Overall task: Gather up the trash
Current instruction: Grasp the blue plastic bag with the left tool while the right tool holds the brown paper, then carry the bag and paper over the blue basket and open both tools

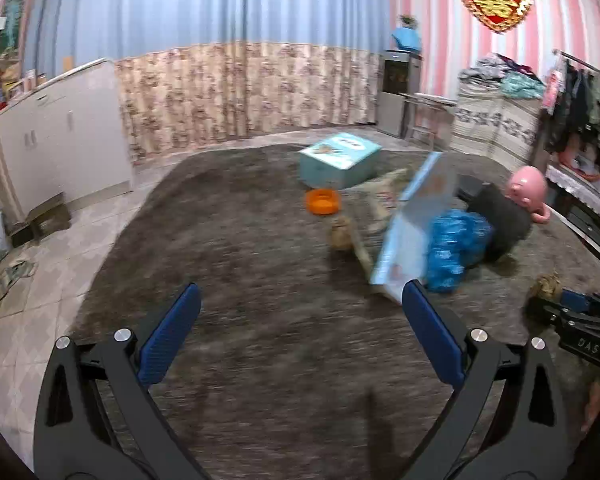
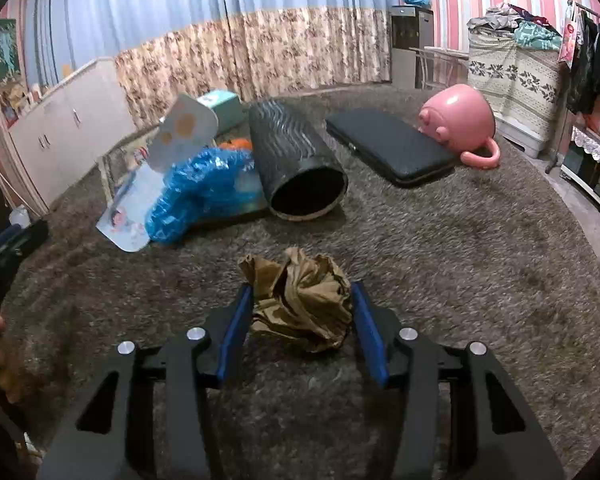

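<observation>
A crumpled brown paper ball [image 2: 300, 300] sits between the blue pads of my right gripper [image 2: 302, 300], which is shut on it just above the grey carpet; it also shows in the left wrist view [image 1: 546, 286]. A black ribbed bin [image 2: 296, 160] lies on its side ahead, its mouth facing me. A crumpled blue plastic bag [image 2: 196, 192] lies left of the bin. A second brown paper ball [image 1: 342, 232] lies on the carpet in the left wrist view. My left gripper [image 1: 300, 304] is open and empty over bare carpet.
A pink pig mug [image 2: 458, 120] lies beside a black flat case [image 2: 388, 146]. A light blue box [image 1: 338, 158], an orange bowl [image 1: 322, 201] and a tilted blue card [image 1: 410, 224] lie on the carpet. White cabinets [image 1: 60, 136] stand left, a clothes rack [image 1: 580, 104] right.
</observation>
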Demonstrator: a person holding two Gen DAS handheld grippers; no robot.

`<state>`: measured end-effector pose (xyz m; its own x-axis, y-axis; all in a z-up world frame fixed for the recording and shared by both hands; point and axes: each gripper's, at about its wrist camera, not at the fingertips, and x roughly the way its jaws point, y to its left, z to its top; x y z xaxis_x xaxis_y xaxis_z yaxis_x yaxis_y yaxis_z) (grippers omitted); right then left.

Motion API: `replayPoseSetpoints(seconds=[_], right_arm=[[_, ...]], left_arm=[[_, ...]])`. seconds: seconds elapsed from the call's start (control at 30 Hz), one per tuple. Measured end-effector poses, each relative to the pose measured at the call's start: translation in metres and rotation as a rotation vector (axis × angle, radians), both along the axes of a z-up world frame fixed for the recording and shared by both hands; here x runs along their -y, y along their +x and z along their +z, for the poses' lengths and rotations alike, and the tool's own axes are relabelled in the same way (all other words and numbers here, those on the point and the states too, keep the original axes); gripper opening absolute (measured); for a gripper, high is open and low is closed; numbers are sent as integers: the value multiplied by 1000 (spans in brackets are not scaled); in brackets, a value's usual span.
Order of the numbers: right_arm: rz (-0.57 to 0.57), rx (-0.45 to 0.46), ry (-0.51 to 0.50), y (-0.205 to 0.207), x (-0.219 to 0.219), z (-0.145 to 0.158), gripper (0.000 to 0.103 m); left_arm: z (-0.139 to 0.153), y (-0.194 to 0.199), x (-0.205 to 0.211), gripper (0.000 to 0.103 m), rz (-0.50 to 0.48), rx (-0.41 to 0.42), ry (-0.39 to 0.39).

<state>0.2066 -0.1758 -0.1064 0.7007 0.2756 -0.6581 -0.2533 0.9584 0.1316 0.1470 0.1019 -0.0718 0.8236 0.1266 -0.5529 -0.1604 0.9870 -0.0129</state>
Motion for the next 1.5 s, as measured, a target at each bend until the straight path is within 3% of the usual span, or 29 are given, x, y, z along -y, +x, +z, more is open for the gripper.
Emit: replayPoseSetpoints(seconds=[0.33, 0.47, 0.57, 0.67, 0.73, 0.93, 1.2, 1.37, 1.5], right_arm=[[-113, 99, -126, -35, 87, 58, 49], [-190, 112, -161, -49, 133, 57, 49], [-247, 88, -98, -52, 167, 49, 49], [-284, 80, -63, -53, 188, 47, 49], [-307, 83, -57, -53, 201, 47, 49], [-390, 78, -34, -59, 230, 41, 49], [-482, 124, -1, -69, 260, 52, 49], [-534, 145, -37, -75, 273, 55, 49], [-563, 158, -40, -79, 281, 58, 49]], left_arm=[[2, 39, 70, 97, -159, -16, -24], [-12, 67, 90, 85, -190, -73, 11], [-22, 87, 100, 81, -203, -126, 31], [-28, 101, 107, 67, -201, -151, 62], [-28, 104, 113, 39, -235, -156, 71], [-20, 87, 114, 21, -232, -137, 53], [36, 39, 117, 20, -192, 8, 52], [70, 26, 131, 20, -227, 69, 33], [81, 23, 151, 20, -257, 103, 50]])
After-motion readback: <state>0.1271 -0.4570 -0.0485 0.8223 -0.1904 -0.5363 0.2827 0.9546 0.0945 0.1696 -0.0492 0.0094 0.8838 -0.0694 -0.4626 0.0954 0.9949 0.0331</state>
